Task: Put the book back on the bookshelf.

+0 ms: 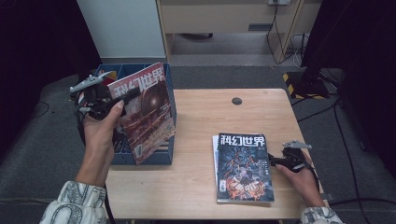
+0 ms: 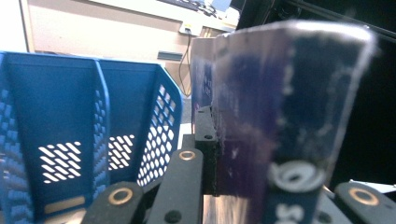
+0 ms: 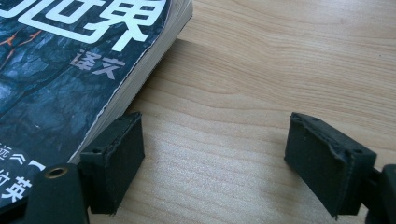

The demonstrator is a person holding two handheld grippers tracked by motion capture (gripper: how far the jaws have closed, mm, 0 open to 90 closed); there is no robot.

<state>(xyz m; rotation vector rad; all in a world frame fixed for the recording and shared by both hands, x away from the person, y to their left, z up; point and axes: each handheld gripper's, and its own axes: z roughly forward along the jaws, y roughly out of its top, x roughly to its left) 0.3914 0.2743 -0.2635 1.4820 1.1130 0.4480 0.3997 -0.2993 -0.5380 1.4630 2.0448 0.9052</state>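
Item one, at five o'clock on the table (image 1: 196,186): right gripper (image 1: 276,161), jaws apart and empty, resting on the wood just beside the edge of a dark-covered magazine (image 1: 243,167) that tops a small flat stack. Item two, at nine o'clock: left gripper (image 1: 122,97), jaws clamped on the edge of a red-covered magazine (image 1: 149,109), held nearly upright over a blue file rack (image 1: 169,140). Progress, as judged: one magazine lifted and close to filing, not yet slotted; the stack awaits.
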